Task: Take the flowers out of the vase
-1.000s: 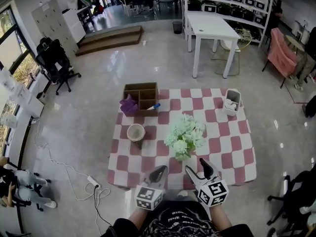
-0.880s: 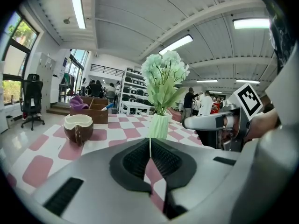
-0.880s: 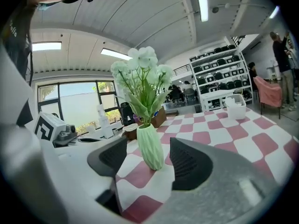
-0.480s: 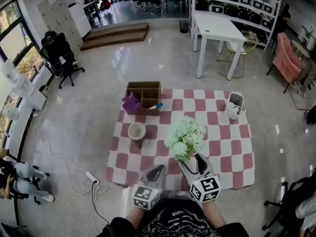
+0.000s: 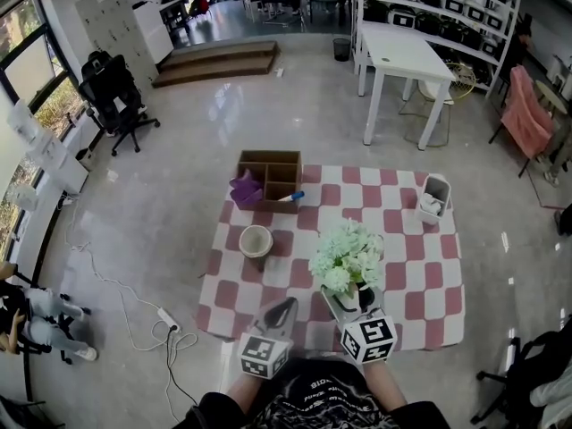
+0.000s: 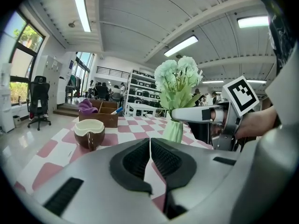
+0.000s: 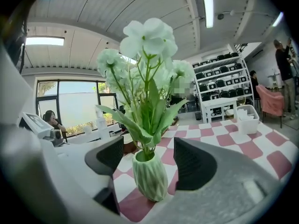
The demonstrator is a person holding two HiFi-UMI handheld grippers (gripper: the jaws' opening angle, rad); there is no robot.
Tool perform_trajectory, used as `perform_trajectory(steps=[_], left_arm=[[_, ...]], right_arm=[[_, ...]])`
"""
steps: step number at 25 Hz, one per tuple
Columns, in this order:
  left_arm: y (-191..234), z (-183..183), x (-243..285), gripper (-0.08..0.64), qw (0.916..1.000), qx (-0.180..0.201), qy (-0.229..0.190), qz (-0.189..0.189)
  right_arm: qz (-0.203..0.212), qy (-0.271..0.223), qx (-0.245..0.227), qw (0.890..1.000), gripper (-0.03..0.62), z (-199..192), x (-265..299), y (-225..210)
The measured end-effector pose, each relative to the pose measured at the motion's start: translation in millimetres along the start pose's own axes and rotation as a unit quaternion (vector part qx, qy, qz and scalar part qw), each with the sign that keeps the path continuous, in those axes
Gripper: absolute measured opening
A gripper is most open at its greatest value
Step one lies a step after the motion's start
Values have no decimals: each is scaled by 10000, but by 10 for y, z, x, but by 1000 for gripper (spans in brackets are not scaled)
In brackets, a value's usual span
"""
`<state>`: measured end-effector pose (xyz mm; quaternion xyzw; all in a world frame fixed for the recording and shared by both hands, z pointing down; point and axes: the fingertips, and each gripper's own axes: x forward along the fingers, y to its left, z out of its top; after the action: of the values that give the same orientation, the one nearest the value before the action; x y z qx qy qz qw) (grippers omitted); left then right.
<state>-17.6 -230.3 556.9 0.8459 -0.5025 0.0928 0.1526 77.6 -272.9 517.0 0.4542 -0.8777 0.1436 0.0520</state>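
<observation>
Well, in the head view I see the white flowers [image 5: 349,250] standing upright near the front edge of the checked cloth [image 5: 420,275], with a bowl [image 5: 256,240] to their left and a wooden box [image 5: 268,172] at the far edge. My right gripper [image 5: 349,295] reaches in under the blooms, and my left gripper [image 5: 284,307] sits just beside it, over the cloth's front edge. In the left gripper view, that gripper's jaws are pressed together with nothing between them. Beyond them the flowers sit in their ribbed green vase [image 6: 174,130], and one jaw of the right gripper crosses just in front of the vase's neck. In the right gripper view, the jaws have just been opening and now stand wide apart. The vase rises between them, its stems and leaves above, and neither pad presses on it.
</observation>
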Motion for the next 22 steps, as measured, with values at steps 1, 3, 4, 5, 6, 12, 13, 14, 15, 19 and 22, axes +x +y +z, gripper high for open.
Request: perform_trajectory(steps=[1, 3, 4, 5, 6, 12, 13, 14, 15, 19, 22], left_arm=[[9, -8, 5, 17, 10000, -1, 11, 4], [26, -45, 10, 17, 10000, 6, 53, 18], [30, -48, 8, 17, 10000, 9, 57, 22], [32, -34, 5, 17, 10000, 10, 45, 22], [39, -20, 1, 17, 10000, 10, 31, 25], [161, -4, -22, 17, 9999, -31, 13, 151], [175, -1, -25, 17, 9999, -39, 10, 166], [183, 3, -25, 17, 9998, -46, 8, 174], [183, 4, -20, 16, 9998, -50, 6, 173], [164, -38, 9, 17, 9999, -48, 55, 141], [156, -69, 9, 17, 9999, -65, 67, 130]], right_arm=[[22, -3, -2, 10000, 324, 6, 25, 3], [60, -14, -23, 10000, 324, 22, 72, 11], [77, -28, -53, 10000, 324, 36, 94, 20], [94, -48, -90, 9999, 324, 52, 115, 30], [106, -74, -125, 9998, 324, 71, 135, 38], [116, -325, -253, 9991, 322, 201, 180, 37], [123, -372, -278, 9988, 322, 225, 176, 41], [133, -412, -299, 9986, 319, 245, 170, 44], [148, -438, -319, 9984, 305, 259, 168, 44], [189, -443, -491, 9976, 213, 267, 171, 43], [176, -486, -462, 9976, 196, 273, 153, 33]])
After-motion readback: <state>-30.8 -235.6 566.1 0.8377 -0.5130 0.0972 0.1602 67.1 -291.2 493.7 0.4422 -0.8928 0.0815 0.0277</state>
